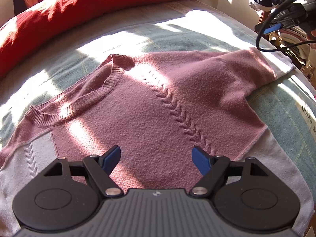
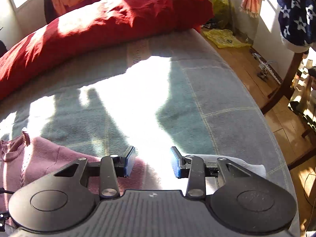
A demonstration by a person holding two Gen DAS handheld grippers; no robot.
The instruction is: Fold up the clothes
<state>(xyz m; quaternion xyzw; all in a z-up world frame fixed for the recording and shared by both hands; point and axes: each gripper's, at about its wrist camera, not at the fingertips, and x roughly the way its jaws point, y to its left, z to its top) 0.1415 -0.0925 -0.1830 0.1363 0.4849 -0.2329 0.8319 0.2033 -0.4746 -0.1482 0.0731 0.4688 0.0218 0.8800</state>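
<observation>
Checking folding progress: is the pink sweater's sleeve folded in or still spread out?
Folded in, on one side: that sleeve lies across the sweater, its white cuff at the edge. The other sleeve cannot be told.

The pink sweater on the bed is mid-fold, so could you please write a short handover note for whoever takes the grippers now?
Left gripper: open, empty, over the sweater's body.
Right gripper: open, nothing between the pads, above the sleeve's white cuff near the bed's edge.
Pink sweater: lies front up on the green blanket, neckline toward the red pillow.
Done: one sleeve appears laid in across the body.
Left: the other sleeve, then folding the body over; the hem is out of view.
</observation>
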